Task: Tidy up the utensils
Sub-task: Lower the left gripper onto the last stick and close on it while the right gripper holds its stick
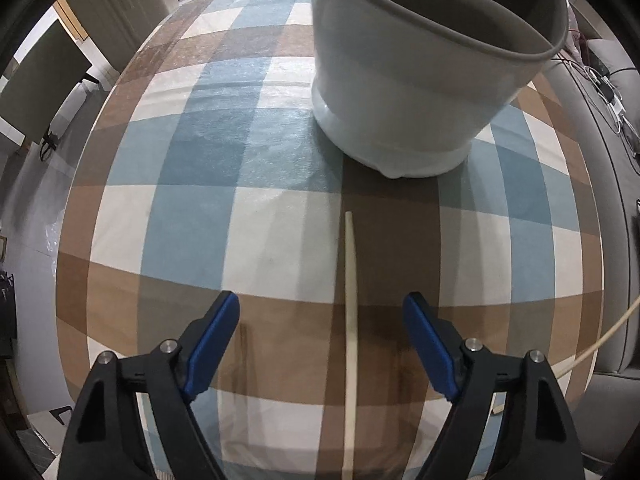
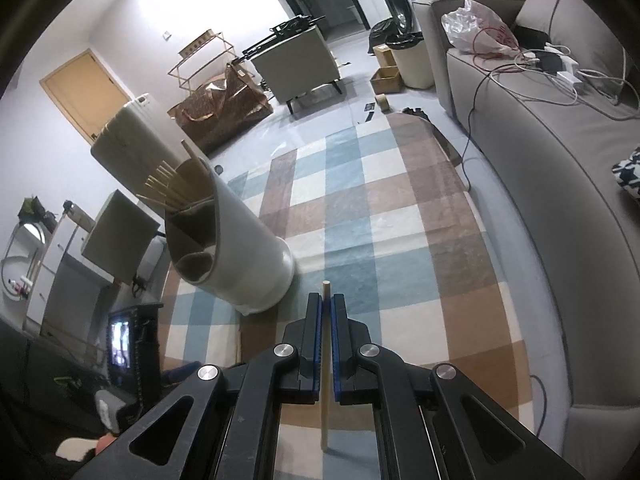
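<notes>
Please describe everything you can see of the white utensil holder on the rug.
The utensil holder is a tall, pale, plastic-looking cylinder with a grey inner lining and a stepped base. It stands upright on the checked rug. Inside, dividers form compartments; one holds a bundle of chopsticks, the others look empty. No gripper touches it.

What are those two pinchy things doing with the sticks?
A person is tidying chopsticks into a tall white holder that stands on a checked rug. The right gripper is shut on one chopstick. The left gripper is open above another chopstick that lies on the rug, pointing towards the holder's base. It has not pinched it yet. Several chopsticks already stick out of the holder's top.
</notes>
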### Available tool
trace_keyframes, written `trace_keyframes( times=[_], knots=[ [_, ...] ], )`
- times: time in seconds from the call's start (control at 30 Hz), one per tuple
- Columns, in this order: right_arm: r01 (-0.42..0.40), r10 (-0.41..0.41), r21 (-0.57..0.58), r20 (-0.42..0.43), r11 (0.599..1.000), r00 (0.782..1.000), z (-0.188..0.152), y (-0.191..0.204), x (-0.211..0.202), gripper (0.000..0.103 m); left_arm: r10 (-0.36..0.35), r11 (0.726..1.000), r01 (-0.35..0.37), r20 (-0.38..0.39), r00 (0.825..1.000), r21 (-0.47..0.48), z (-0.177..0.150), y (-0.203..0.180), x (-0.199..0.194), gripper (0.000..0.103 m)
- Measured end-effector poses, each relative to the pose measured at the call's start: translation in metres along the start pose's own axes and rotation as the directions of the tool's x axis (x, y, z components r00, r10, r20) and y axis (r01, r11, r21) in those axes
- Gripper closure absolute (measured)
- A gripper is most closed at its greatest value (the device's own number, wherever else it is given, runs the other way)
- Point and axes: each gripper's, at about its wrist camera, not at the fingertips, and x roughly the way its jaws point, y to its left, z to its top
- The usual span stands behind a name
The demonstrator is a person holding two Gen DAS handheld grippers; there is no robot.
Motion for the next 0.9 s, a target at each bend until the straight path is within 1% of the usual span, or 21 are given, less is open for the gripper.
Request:
trace_keyframes(
  times=[0.07,0.1,0.13,0.17,0.27,0.33,0.37,0.47,0.5,0.53,0.6,0.67,0.73,0.8,0.83,0.87,0.9],
  knots=[
    [-0.002,0.002,0.004,-0.001,1.000,1.000,0.000,-0.001,-0.001,0.100,0.003,1.000,-0.003,0.003,1.000,0.013,0.001,-0.003,0.003,0.027],
    [-0.003,0.003,0.005,-0.001,1.000,1.000,0.000,-0.002,-0.001,0.100,0.004,1.000,-0.004,-0.002,1.000,0.017,0.001,-0.004,0.005,0.033],
    [-0.004,0.004,0.005,-0.002,1.000,1.000,0.000,-0.002,-0.001,0.100,-0.002,1.000,0.002,-0.016,1.000,0.021,0.001,-0.005,0.007,0.043],
    [-0.005,0.005,0.006,-0.002,1.000,1.000,0.000,-0.002,-0.001,0.100,0.001,1.000,-0.001,-0.022,1.000,0.022,0.002,-0.006,0.007,0.043],
    [-0.007,0.008,0.006,-0.004,1.000,1.000,0.000,-0.001,0.000,0.100,0.000,0.999,0.000,-0.011,1.000,0.043,0.004,-0.009,0.005,0.049],
    [-0.007,0.007,0.002,-0.008,1.000,1.000,-0.001,-0.001,0.000,0.100,-0.003,0.999,0.003,-0.008,1.000,0.041,0.007,-0.009,0.004,0.061],
    [-0.006,0.006,0.000,-0.009,1.000,1.000,-0.001,0.000,0.001,0.100,-0.001,0.999,0.002,-0.005,1.000,0.043,0.008,-0.011,0.003,0.063],
    [-0.004,0.004,-0.003,-0.015,1.000,1.000,-0.002,0.001,0.003,0.100,-0.003,0.998,0.003,-0.004,1.000,0.056,0.010,-0.016,0.002,0.080],
    [-0.003,0.003,-0.005,-0.017,1.000,1.000,-0.003,0.001,0.003,0.100,-0.001,0.998,0.001,0.000,1.000,0.057,0.009,-0.016,0.001,0.092],
    [-0.003,0.002,-0.006,-0.019,1.000,1.000,-0.003,0.001,0.004,0.100,-0.004,0.999,0.004,0.001,1.000,0.054,0.008,-0.016,0.000,0.097],
    [0.002,-0.002,-0.014,-0.021,1.000,1.000,-0.004,0.003,0.005,0.100,-0.013,0.998,0.013,0.001,1.000,0.058,0.007,-0.016,0.000,0.101],
    [0.004,-0.004,-0.019,-0.026,1.000,1.000,-0.004,0.003,0.007,0.100,-0.014,0.998,0.014,0.002,1.000,0.063,0.006,-0.016,-0.001,0.101],
    [0.004,-0.004,-0.015,-0.030,1.000,1.000,-0.004,0.003,0.009,0.100,-0.046,0.998,0.045,0.006,0.999,0.045,0.006,-0.011,-0.003,0.101],
    [0.003,-0.003,-0.016,-0.031,1.000,1.000,-0.004,0.005,0.009,0.100,-0.062,0.997,0.060,0.033,0.998,0.040,0.006,-0.008,-0.009,0.101],
    [-0.001,0.000,-0.018,-0.031,1.000,1.000,-0.004,0.006,0.009,0.100,-0.080,0.996,0.078,0.055,0.995,0.044,0.006,-0.006,-0.015,0.101],
    [-0.003,0.002,-0.027,-0.031,1.000,1.000,-0.004,0.009,0.009,0.100,-0.087,0.995,0.084,0.076,0.993,0.048,0.002,-0.019,-0.019,0.101],
    [-0.004,0.003,-0.035,-0.030,0.999,1.000,-0.004,0.012,0.009,0.100,-0.093,0.995,0.089,0.093,0.991,0.052,0.001,-0.019,-0.024,0.101]
  ],
)
